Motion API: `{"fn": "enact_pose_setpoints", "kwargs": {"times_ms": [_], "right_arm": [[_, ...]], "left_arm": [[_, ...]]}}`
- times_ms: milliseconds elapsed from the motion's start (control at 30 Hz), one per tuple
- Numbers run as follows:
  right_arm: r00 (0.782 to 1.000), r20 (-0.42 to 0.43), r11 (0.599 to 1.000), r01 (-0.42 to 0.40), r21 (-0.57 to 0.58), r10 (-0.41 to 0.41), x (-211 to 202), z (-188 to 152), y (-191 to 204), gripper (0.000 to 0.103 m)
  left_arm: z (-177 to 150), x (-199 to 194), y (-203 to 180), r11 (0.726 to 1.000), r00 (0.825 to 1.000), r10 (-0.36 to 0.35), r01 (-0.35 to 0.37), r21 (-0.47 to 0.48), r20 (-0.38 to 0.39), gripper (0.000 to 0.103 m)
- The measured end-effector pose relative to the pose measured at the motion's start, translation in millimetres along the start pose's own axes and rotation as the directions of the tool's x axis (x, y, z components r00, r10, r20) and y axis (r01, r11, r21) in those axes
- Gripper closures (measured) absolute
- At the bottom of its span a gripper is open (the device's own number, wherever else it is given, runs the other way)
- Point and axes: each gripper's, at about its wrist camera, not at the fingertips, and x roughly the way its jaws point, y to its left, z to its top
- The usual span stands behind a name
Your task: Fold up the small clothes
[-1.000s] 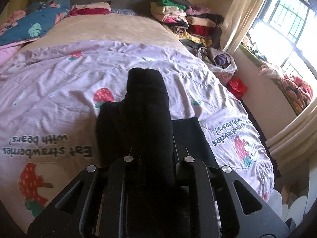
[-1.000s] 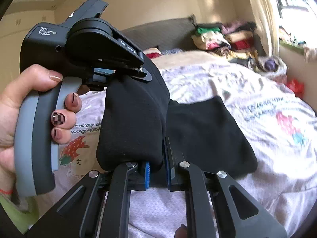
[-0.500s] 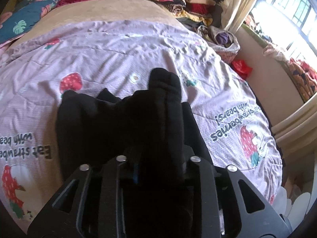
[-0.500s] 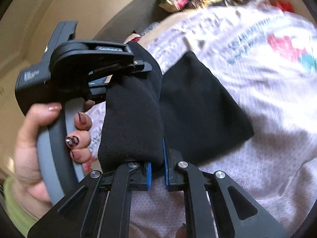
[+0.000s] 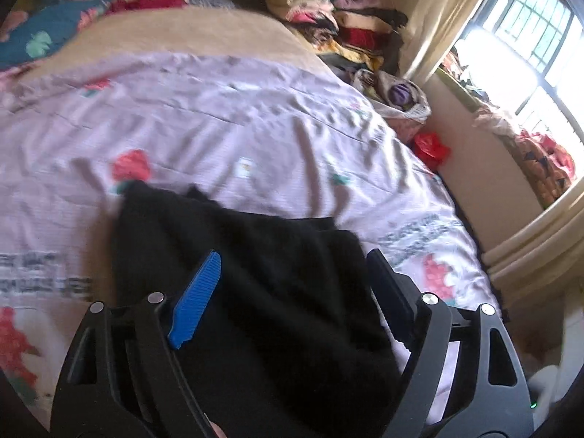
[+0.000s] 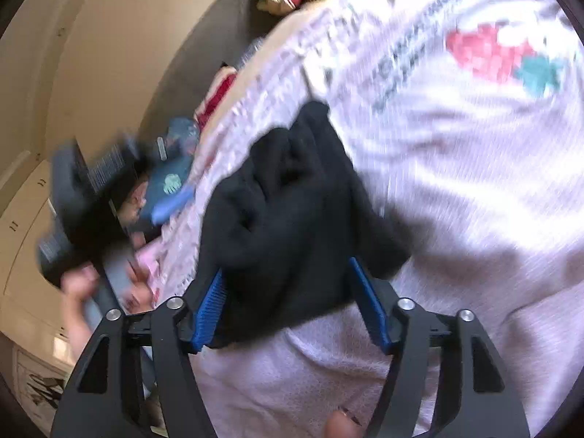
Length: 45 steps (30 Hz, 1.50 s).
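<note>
The left hand-held gripper (image 5: 292, 281) is opening, its jaws spread wide and released, with the black garment (image 5: 262, 284) lying loose between them and neither finger pressing on it; its blue ribbed pad (image 5: 195, 299) stands clear at the left side of the cloth; the right hand-held gripper (image 6: 288, 299) is likewise opening, its two blue pads (image 6: 210, 310) set apart on either side of the near end of the same black garment (image 6: 292, 211), and the cloth bunches between them without being pinched; the garment lies rumpled on the bed, on a lilac quilt (image 5: 219, 116) printed with strawberries and grey lettering; in the right wrist view, which is tilted and blurred, the left hand-held gripper (image 6: 109, 197) shows smeared at the left edge, held by a hand (image 6: 106, 292), just beside the garment's left side; farther off on the bed a beige cover (image 5: 189, 33) lies beyond the quilt, with a blue floral cloth (image 5: 47, 36) at the far left and a stack of folded clothes (image 5: 335, 25) at the far right; to the right, off the bed, a red bag (image 5: 430, 146) sits low by the wall, a cream curtain (image 5: 445, 18) hangs above it, and a barred window (image 5: 525, 29) glares bright.
</note>
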Motion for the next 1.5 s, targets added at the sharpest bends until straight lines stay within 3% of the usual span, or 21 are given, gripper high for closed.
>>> {"fn": "enact_pose_setpoints", "kwargs": {"times_ms": [33,133,200,267,367,533,633,700,833,900,933,967,1033,1100,1133,1200,1267,1400,1500], "right_arm": [[1.0,0.018,1.0,-0.001,-0.01,0.001,-6,8,1,0.027],[0.998,0.049,0.998,0.032,-0.045,-0.03,-17,32,9,0.026],[0.998,0.039,0.996,0.046,-0.072,-0.044,-8,50,16,0.026],[0.993,-0.007,0.987,0.117,-0.109,-0.118,13,63,21,0.026],[0.963,-0.088,0.95,0.23,-0.211,-0.253,56,85,26,0.028],[0.934,-0.131,0.912,0.282,-0.296,-0.332,91,91,42,0.033],[0.888,-0.156,0.874,0.369,-0.316,-0.432,116,96,44,0.036],[0.885,-0.181,0.877,0.36,-0.318,-0.429,126,97,45,0.038],[0.857,-0.146,0.827,0.411,-0.383,-0.494,137,92,63,0.045],[0.856,-0.118,0.801,0.41,-0.436,-0.503,141,89,75,0.078],[0.848,-0.102,0.776,0.42,-0.47,-0.52,144,87,80,0.088],[0.85,-0.089,0.763,0.415,-0.495,-0.52,145,86,86,0.09],[0.9,-0.067,0.759,0.321,-0.566,-0.43,137,84,106,0.091],[0.963,-0.081,0.793,0.162,-0.587,-0.257,118,89,122,0.091],[0.979,-0.091,0.814,0.097,-0.573,-0.182,111,95,121,0.091],[0.99,-0.101,0.848,0.027,-0.53,-0.095,106,113,103,0.091],[0.99,-0.119,0.876,0.011,-0.482,-0.077,109,125,78,0.092],[0.974,-0.156,0.906,0.086,-0.414,-0.164,131,128,11,0.092],[0.975,-0.12,0.899,0.119,-0.422,-0.186,129,119,-6,0.087]], "left_arm": [[-7,-7,8,0.999,0.999,0.042,-0.042,0.028,0.013,0.029],[-29,-12,25,0.986,0.989,0.144,-0.145,0.08,0.016,0.029],[-44,-8,32,0.982,0.987,0.162,-0.161,0.101,-0.004,0.029],[-63,-3,31,0.975,0.984,0.179,-0.174,0.139,-0.022,0.029],[-85,-3,19,0.958,0.977,0.213,-0.213,0.195,0.021,0.029],[-95,-5,13,0.955,0.976,0.213,-0.218,0.203,0.045,0.029],[-93,-6,17,0.964,0.981,0.191,-0.194,0.183,0.039,0.029],[-94,-8,19,0.968,0.984,0.177,-0.181,0.177,0.035,0.029],[-94,-8,21,0.971,0.986,0.164,-0.167,0.169,0.032,0.029],[-94,-9,23,0.975,0.988,0.154,-0.156,0.16,0.028,0.029],[-93,-10,24,0.976,0.989,0.149,-0.151,0.154,0.026,0.029],[-92,-10,26,0.979,0.99,0.142,-0.144,0.145,0.022,0.029],[-90,-15,32,0.986,0.993,0.119,-0.121,0.118,0.019,0.029],[-89,-20,38,0.992,0.995,0.094,-0.095,0.089,0.019,0.029],[-88,-22,41,0.994,0.996,0.085,-0.087,0.071,0.021,0.029],[-87,-23,47,0.997,0.998,0.07,-0.07,0.04,0.01,0.029],[-89,-23,42,0.997,0.998,0.057,-0.057,0.047,0.006,0.029],[-96,-17,20,0.991,0.998,0.067,-0.066,0.118,-0.005,0.028],[-101,-13,6,0.982,0.995,0.094,-0.095,0.161,0.008,0.027]]}}
